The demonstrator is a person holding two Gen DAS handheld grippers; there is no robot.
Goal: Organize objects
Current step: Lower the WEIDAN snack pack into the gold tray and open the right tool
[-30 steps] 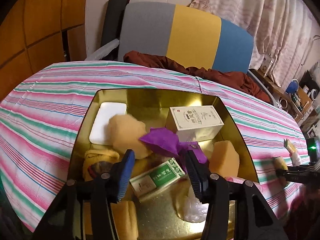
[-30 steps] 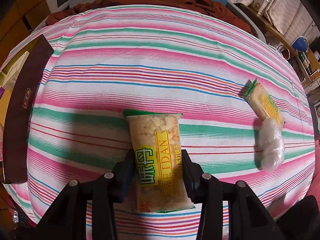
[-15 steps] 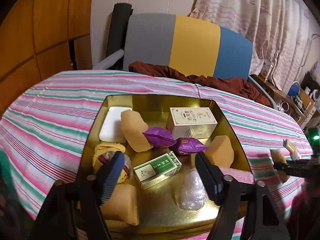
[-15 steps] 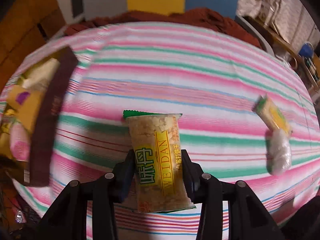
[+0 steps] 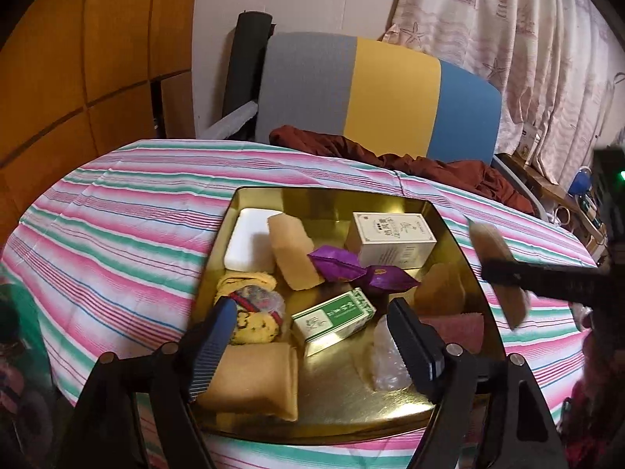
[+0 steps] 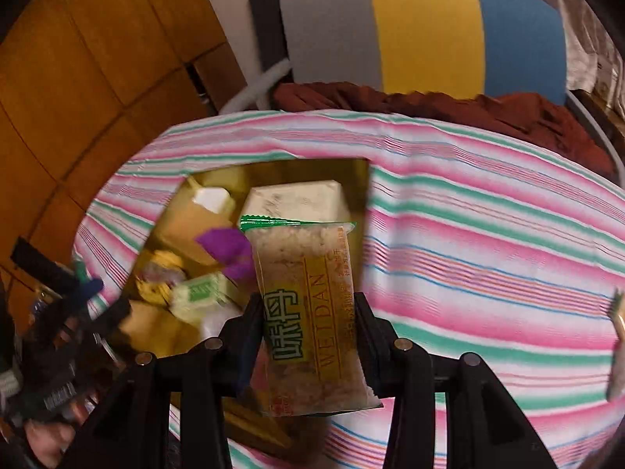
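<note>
In gold tin (image 5: 461,242), boxes, wrapped snacks, perhaps sponges

Glossy gold metal tin (image 5: 453,234), matt striped cloth tablecloth (image 5: 117,234), shiny clear plastic snack packet (image 6: 312,312)

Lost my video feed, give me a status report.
Right gripper shut on WEIDAN snack packet, over gold tin. Left gripper open, empty. Tin crowded: white box, green box.

both the left gripper (image 5: 308,330) and right gripper (image 6: 308,312) are matte black plastic linkages with silver pivot screws, the left's fingers (image 5: 213,346) faced with ribbed blue pads.
</note>
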